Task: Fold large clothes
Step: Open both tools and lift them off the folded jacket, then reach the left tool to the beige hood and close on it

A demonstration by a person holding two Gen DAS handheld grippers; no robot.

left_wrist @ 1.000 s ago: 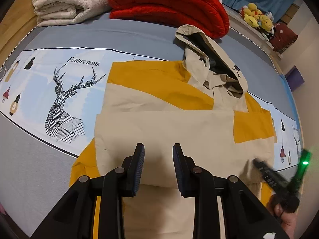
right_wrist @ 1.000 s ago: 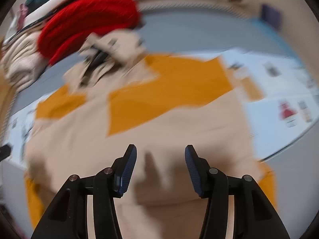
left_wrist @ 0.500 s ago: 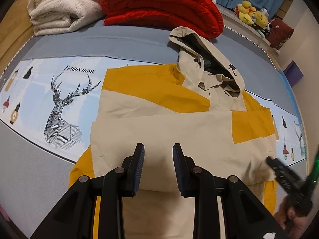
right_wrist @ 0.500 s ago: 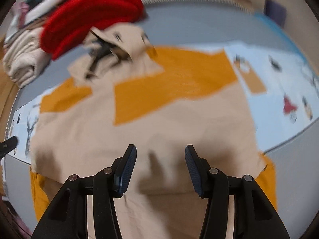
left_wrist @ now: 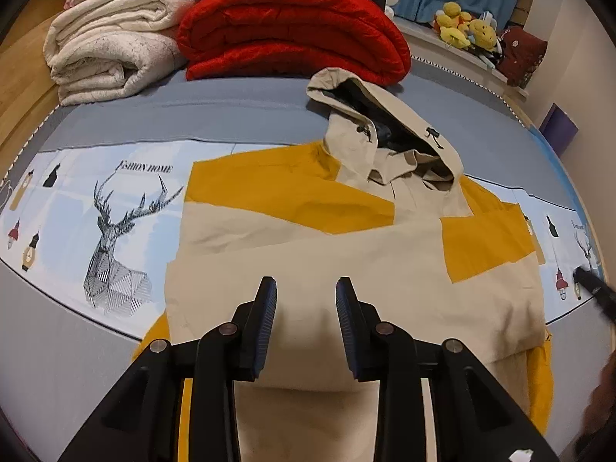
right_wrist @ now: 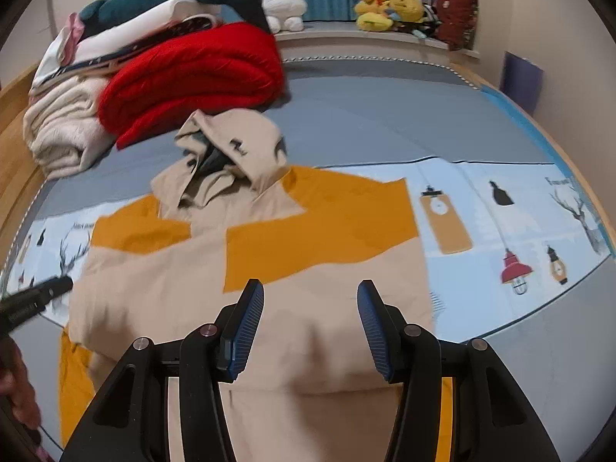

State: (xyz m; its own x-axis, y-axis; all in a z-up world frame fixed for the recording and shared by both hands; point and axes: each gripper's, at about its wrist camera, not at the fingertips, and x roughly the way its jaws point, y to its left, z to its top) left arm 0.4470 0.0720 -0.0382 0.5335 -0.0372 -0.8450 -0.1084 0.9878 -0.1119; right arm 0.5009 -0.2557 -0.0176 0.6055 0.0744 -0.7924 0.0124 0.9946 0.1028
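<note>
A beige and mustard-yellow hooded jacket (left_wrist: 346, 254) lies flat on the bed, hood (left_wrist: 385, 127) toward the far side, sleeves folded across the body. It also shows in the right wrist view (right_wrist: 269, 269). My left gripper (left_wrist: 306, 300) is open and empty, above the jacket's lower middle. My right gripper (right_wrist: 311, 304) is open and empty, above the jacket's lower right part. The right gripper's tip shows at the right edge of the left wrist view (left_wrist: 595, 292). The left gripper's tip shows at the left edge of the right wrist view (right_wrist: 34, 302).
The bed has a grey sheet (left_wrist: 231, 111) with a light-blue printed band showing a deer (left_wrist: 115, 238). A folded red quilt (left_wrist: 292, 30) and cream blankets (left_wrist: 107, 46) are stacked at the far side. Plush toys (right_wrist: 385, 9) sit on a ledge beyond.
Both grippers have pulled back and risen from the jacket, and more of the bed shows. The right gripper has moved out toward the right edge of the left view. The jacket lies unchanged.
</note>
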